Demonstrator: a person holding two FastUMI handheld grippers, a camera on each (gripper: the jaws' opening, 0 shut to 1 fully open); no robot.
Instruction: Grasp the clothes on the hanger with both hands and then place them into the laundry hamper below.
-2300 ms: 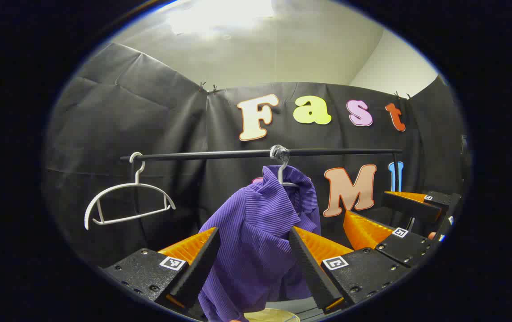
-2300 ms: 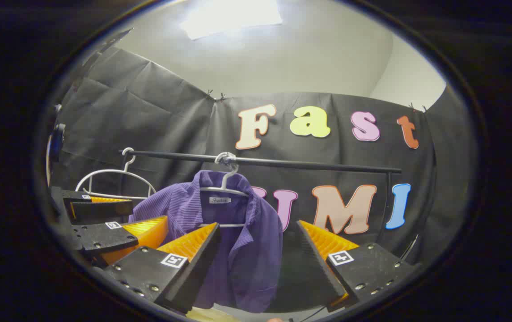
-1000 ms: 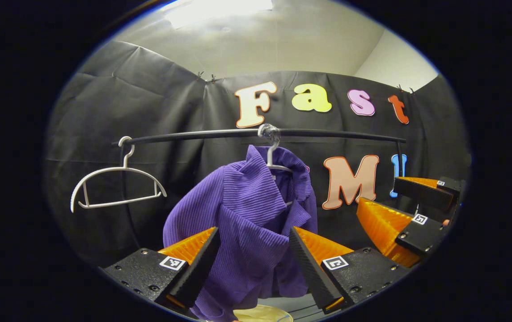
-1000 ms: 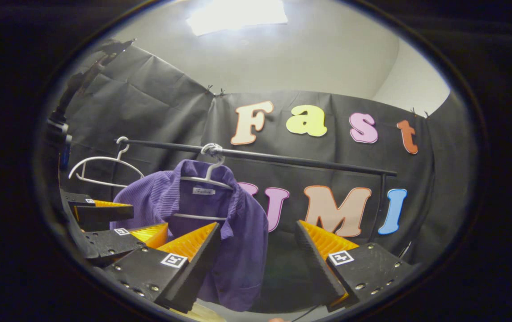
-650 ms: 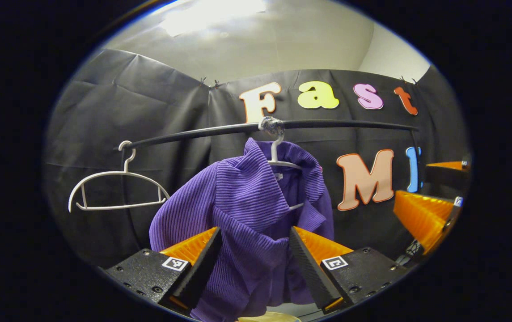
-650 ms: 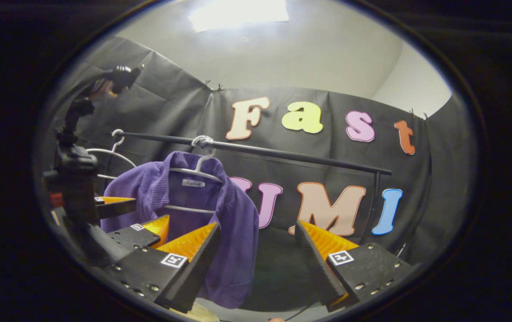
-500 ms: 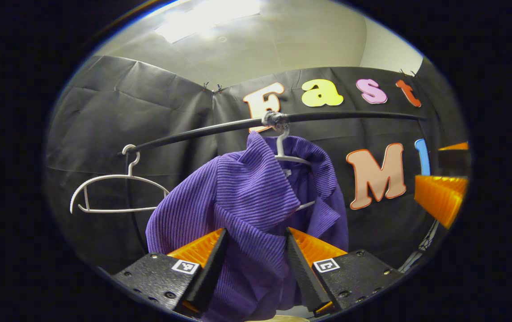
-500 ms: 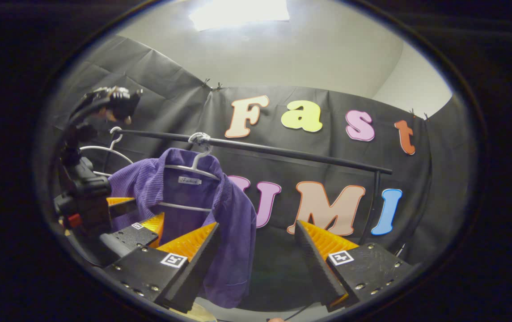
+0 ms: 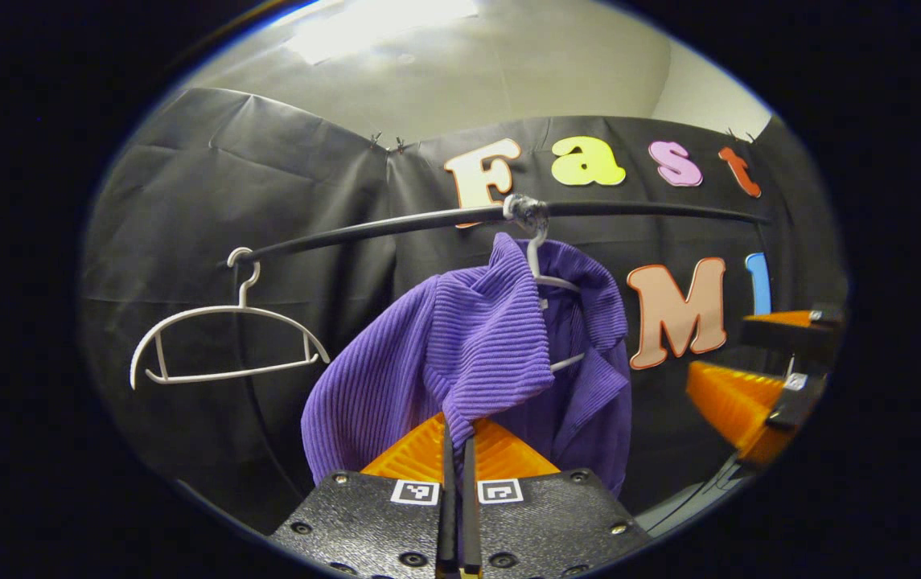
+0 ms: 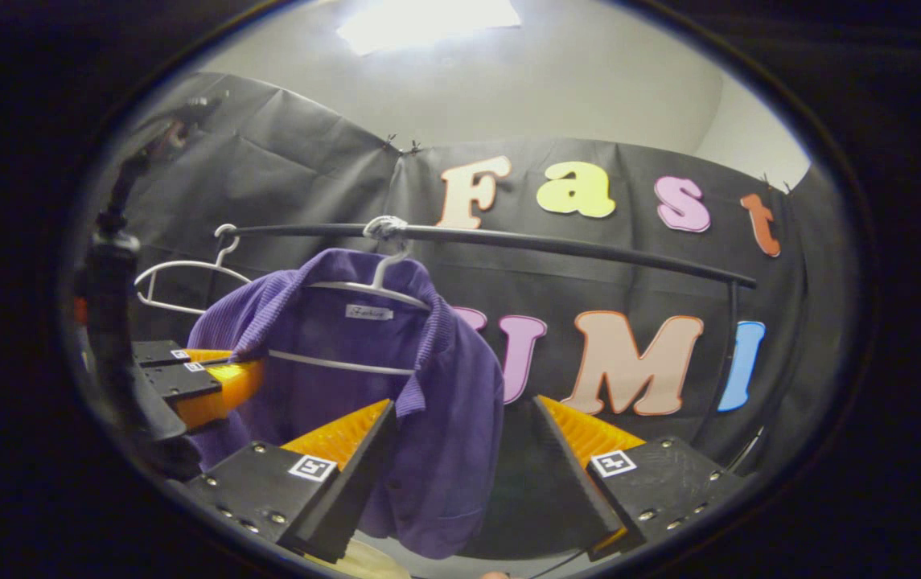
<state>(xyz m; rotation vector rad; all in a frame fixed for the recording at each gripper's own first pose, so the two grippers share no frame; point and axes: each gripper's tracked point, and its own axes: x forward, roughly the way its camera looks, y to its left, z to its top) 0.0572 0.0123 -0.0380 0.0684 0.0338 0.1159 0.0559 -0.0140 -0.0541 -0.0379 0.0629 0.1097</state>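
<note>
A purple ribbed shirt [image 9: 476,346] hangs on a white hanger [image 9: 544,277] hooked over a black rail [image 9: 653,211]. My left gripper [image 9: 457,422] is shut on a fold of the shirt's front, low in the left gripper view. It also appears at the left of the right gripper view as the left gripper [image 10: 244,378], pinching the shirt [image 10: 444,402] near the shoulder. My right gripper [image 10: 464,418] is open, with the shirt's right front edge hanging between its fingers and touching neither. It is also visible from the left gripper view as the right gripper [image 9: 738,358], off to the right.
An empty white hanger [image 9: 223,338] hangs at the rail's left end, close to the shirt. A pale yellow rim [image 10: 363,560], apparently the hamper, peeks out below the shirt. The rail's upright post [image 10: 729,338] stands at the right.
My left gripper has closed on the shirt's front, which it was straddling open. The right gripper stays open and has moved closer to the shirt's right side.
</note>
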